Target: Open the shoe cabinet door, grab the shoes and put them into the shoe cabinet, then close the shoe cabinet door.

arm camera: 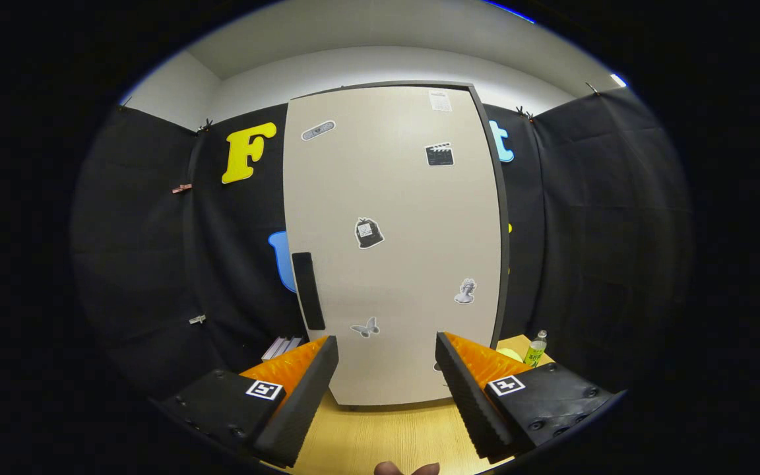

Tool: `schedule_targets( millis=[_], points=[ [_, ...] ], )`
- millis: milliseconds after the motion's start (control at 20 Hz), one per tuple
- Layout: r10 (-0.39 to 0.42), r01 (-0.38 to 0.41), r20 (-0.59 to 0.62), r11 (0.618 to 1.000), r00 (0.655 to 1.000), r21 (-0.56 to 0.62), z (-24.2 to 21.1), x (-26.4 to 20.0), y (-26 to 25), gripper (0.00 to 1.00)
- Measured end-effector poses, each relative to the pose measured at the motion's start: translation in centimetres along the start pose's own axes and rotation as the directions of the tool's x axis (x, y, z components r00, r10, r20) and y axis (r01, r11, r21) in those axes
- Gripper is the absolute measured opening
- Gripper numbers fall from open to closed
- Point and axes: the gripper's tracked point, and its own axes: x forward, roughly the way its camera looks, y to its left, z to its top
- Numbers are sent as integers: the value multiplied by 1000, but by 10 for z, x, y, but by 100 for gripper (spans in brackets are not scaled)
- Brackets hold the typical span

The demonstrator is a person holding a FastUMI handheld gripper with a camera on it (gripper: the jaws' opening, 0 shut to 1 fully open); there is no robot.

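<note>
Gripper (386, 359) spread wide and holding nothing, facing the closed shoe cabinet door (393, 244) with its dark handle (308, 290) just ahead.

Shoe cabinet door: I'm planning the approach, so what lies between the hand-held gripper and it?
In the gripper view, just bare wooden tabletop separates the open hand-held gripper from the closed shoe cabinet door; nothing stands between.

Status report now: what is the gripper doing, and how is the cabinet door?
Gripper open, holding nothing. Shoe cabinet door shut, straight ahead beyond the fingers; its dark handle near the left edge, untouched. Green bottle stands right of cabinet, off the path.
</note>
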Motion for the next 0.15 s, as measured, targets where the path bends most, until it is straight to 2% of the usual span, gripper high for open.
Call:
schedule_targets(
  millis=[150],
  points=[
    [1,-1,3,1000,1000,0,1,0,0,97]
  ],
)
